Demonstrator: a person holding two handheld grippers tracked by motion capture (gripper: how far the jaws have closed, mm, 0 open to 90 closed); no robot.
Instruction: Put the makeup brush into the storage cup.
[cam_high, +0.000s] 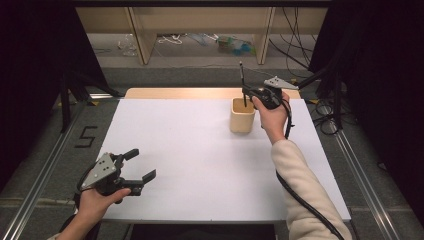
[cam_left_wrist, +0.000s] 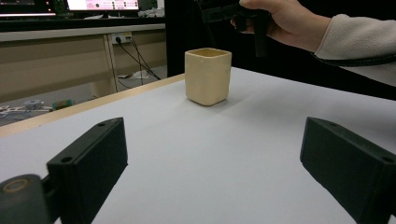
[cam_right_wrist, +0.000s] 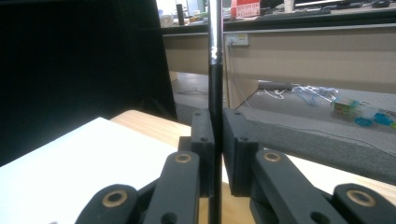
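A cream square cup (cam_high: 242, 115) stands upright on the white table top (cam_high: 200, 165), right of centre toward the back; it appears in the left gripper view too as the cup (cam_left_wrist: 208, 76). My right gripper (cam_high: 245, 91) hovers over the cup's mouth, shut on a thin black pen (cam_high: 243, 85) held upright, its lower end dipping into the cup. In the right gripper view the pen (cam_right_wrist: 215, 93) stands pinched between the two jaws of my right gripper (cam_right_wrist: 215, 140). My left gripper (cam_high: 141, 163) rests at the front left of the table, open and holding nothing, its jaws (cam_left_wrist: 210, 158) wide apart.
A wooden strip (cam_high: 175, 93) borders the table's far edge. Beyond it lie floor cables and small clutter (cam_high: 230, 44) under a bench. Metal rails (cam_high: 45, 160) run along both sides of the table.
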